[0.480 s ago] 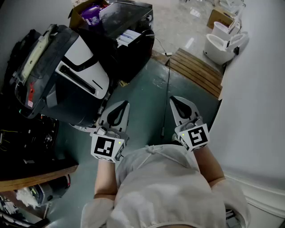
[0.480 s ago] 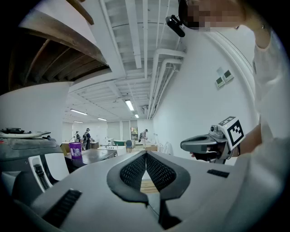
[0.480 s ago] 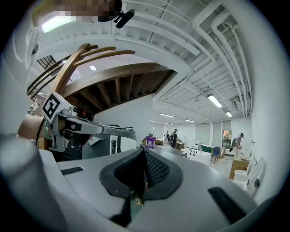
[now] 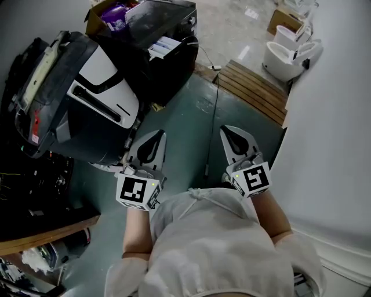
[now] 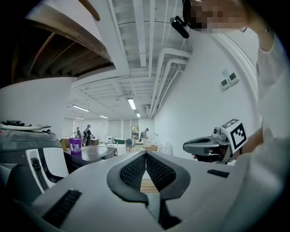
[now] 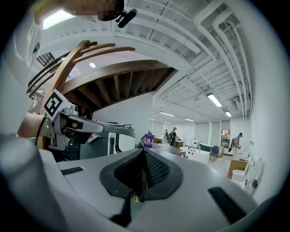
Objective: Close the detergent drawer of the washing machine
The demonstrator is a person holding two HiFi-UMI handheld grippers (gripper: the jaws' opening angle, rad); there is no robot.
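A green floor (image 4: 185,133) runs up the middle, with a white wall (image 4: 330,116) along its right edge. At the floor's left edge stands the black-and-white washer (image 4: 64,116), leaning. A dark slot on its white panel may be the drawer (image 4: 99,104), though the view is too poor to be sure. Behind it is a black cabinet (image 4: 162,52). A wooden pallet (image 4: 255,90) and a white toilet (image 4: 284,58) lie toward the far right corner. The left tongs (image 4: 155,139) and right tongs (image 4: 231,134) are held side by side over the floor, close to the person's chest. Each pair is closed tip to tip with nothing between. The left tongs are just right of the washer, apart from it. A purple box (image 4: 116,11) sits on the cabinet.
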